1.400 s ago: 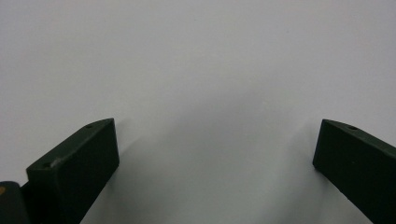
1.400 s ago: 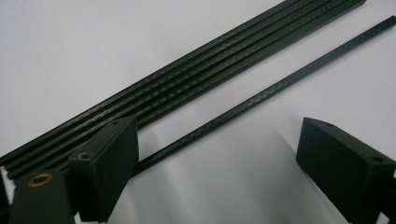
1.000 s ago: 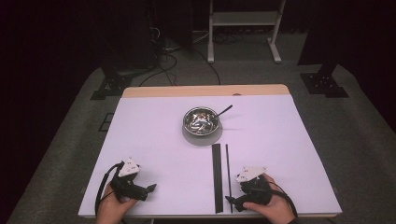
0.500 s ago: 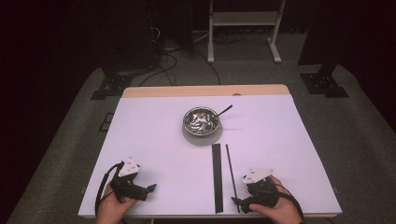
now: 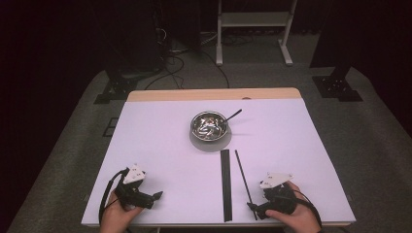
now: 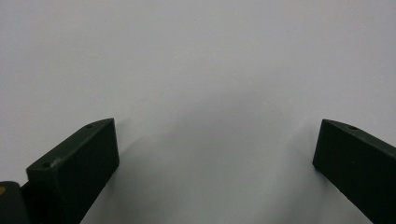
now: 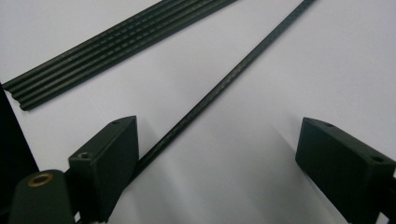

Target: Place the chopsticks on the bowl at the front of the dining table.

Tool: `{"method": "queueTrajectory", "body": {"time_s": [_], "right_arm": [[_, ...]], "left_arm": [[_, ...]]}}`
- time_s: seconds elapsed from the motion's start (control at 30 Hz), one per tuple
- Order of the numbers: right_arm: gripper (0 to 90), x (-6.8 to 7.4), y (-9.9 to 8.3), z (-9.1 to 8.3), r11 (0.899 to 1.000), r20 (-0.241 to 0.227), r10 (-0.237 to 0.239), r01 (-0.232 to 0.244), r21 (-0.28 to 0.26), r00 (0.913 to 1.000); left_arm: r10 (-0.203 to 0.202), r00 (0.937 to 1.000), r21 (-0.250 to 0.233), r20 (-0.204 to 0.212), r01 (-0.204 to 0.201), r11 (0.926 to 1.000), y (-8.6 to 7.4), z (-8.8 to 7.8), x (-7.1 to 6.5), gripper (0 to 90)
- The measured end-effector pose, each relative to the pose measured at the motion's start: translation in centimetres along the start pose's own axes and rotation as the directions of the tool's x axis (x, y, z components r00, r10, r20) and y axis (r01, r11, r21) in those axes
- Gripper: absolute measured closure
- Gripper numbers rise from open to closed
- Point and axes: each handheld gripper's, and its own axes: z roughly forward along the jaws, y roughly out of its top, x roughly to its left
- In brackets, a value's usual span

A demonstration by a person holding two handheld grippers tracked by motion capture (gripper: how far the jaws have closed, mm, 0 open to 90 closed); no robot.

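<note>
A single thin black rod point(image 5: 245, 183) lies on the white table point(image 5: 155, 141), angled a little away from a flat bundle of several black rods point(image 5: 225, 184) to its left. My right gripper point(image 5: 252, 208) sits at the rod's near end by the table's front edge. In the right gripper view it point(image 7: 219, 135) is open, the rod point(image 7: 224, 88) running past the inner face of its left jaw, and the bundle point(image 7: 116, 42) lies beyond. My left gripper point(image 5: 156, 195) rests at the front left, open point(image 6: 217, 135) over bare table.
A metal bowl point(image 5: 209, 125) with shiny contents and a dark handle sticking out to the right stands at the table's middle. A wooden strip point(image 5: 214, 94) edges the far side. Dark floor, cables and stand legs surround the table.
My right gripper has moved right and toward the front edge. The single rod's near end has swung right, away from the bundle. The left gripper has stayed put.
</note>
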Motion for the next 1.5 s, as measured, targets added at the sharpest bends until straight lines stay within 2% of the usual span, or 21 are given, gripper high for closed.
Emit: {"method": "queueTrajectory", "body": {"time_s": [0.8, 1.5], "right_arm": [[12.1, -2.3, -1.3, -1.2, 0.998, 0.05, 0.056, -0.056, 0.007, 0.9972], [12.3, -4.9, -2.3, -2.2, 0.994, 0.091, 0.103, -0.104, 0.012, 0.9906]], "left_arm": [[0.0, 1.0, 0.0, 0.0, 0.0, 1.0, 0.0, 0.0, 0.0, 0.0], [0.0, 1.0, 0.0, 0.0, 0.0, 1.0, 0.0, 0.0, 0.0, 0.0]]}}
